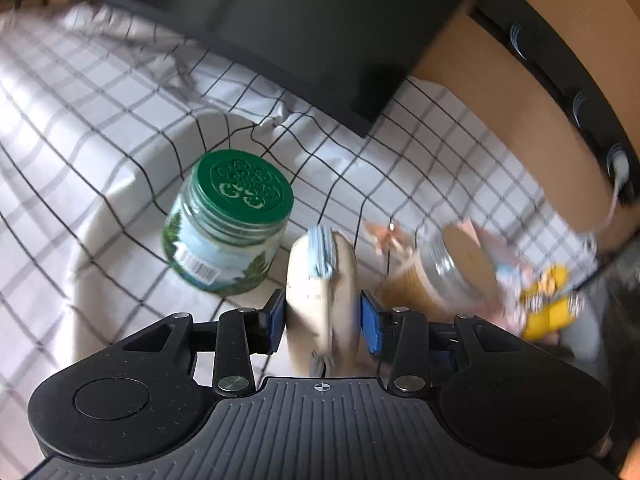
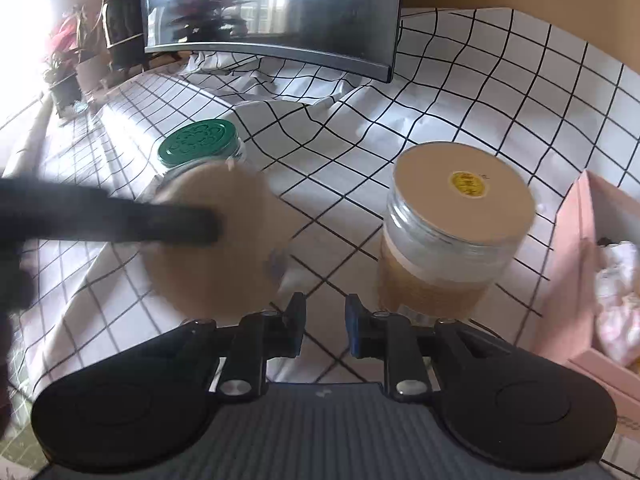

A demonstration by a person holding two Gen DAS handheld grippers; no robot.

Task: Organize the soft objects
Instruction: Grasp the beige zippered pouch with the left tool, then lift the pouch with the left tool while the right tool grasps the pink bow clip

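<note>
My left gripper is shut on a round beige soft pad with a blue tab, held edge-on above the cloth. The same pad shows blurred in the right wrist view, with a left gripper finger across it. My right gripper is open and empty, low over the cloth between the pad and a tan-lidded jar. A pink box at the right holds a pale pink soft thing. A yellow soft toy lies blurred at the right.
A green-lidded glass jar stands on the checked cloth, also in the right wrist view. The tan-lidded jar stands right of the pad. A dark monitor stands at the back. Potted plants stand far left.
</note>
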